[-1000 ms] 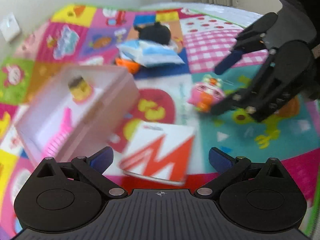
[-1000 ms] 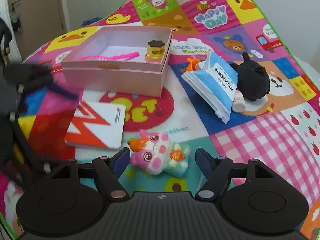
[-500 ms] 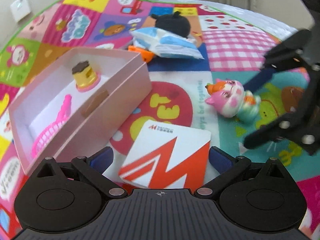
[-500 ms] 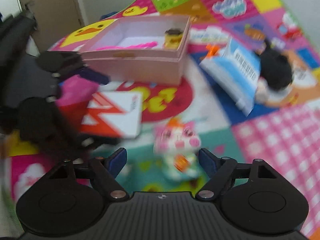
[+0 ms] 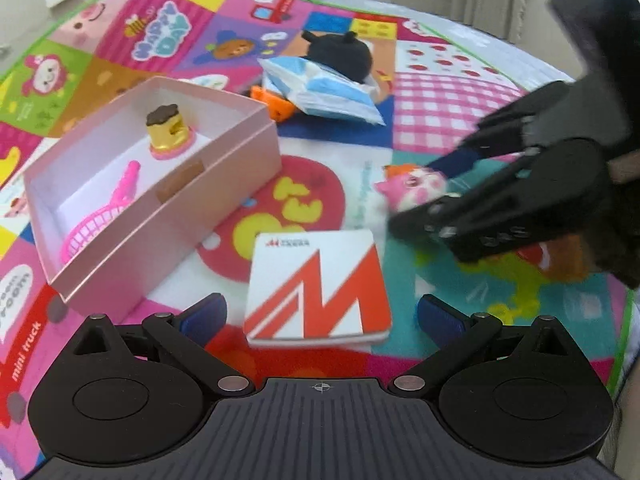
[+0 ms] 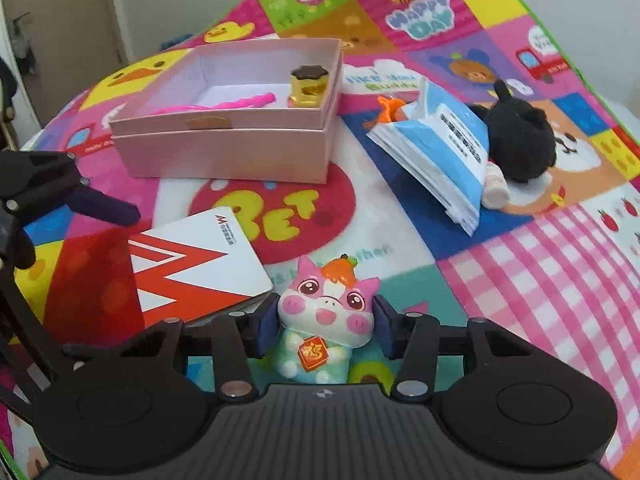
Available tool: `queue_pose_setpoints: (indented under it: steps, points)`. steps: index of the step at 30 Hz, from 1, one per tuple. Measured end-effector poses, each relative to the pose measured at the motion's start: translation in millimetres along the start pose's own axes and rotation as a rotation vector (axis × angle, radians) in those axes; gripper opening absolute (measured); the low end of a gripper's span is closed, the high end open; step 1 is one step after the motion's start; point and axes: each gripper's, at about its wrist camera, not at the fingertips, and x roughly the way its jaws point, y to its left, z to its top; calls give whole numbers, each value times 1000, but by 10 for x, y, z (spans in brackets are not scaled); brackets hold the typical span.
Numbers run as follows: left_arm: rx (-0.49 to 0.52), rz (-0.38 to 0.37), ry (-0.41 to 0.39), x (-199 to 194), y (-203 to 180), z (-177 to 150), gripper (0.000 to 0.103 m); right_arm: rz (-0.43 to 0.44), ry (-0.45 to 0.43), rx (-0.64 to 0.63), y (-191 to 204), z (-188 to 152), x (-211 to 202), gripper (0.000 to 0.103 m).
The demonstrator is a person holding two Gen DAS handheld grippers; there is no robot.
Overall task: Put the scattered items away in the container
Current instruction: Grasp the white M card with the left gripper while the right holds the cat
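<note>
Sitting open-topped on a patchwork play mat [image 6: 520, 280], the pink box [image 6: 224, 148] holds a gold pudding-shaped toy [image 6: 308, 88] against its far wall and a pink plastic racket [image 5: 104, 216] lying flat beside it, with bare white floor between them. Closed on the pink-and-white cow figurine [image 6: 328, 320], the right hand-held gripper [image 6: 324, 326] presses a blue pad against each side of the toy, just beside the corner of the red-and-white card box [image 6: 192, 264]. Over that card box, the left hand-held gripper [image 5: 320, 316] hangs spread wide, holding nothing. A blue tissue pack [image 6: 440, 152], an orange toy [image 6: 390, 110] and a black plush [image 6: 520, 140] cluster right of the pink box. Open mat separates the figurine from the box's near wall.
</note>
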Motion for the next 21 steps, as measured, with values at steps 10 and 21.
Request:
queue_pose_setpoints:
  steps: [10, 21]
  points:
    - [-64, 88, -18, 225, -86, 26, 86, 12, -104, 189, -301, -105, -733, 47]
    - [-162, 165, -128, -1055, 38, -80, 85, 11, -193, 136, 254, 181, -1432, 47]
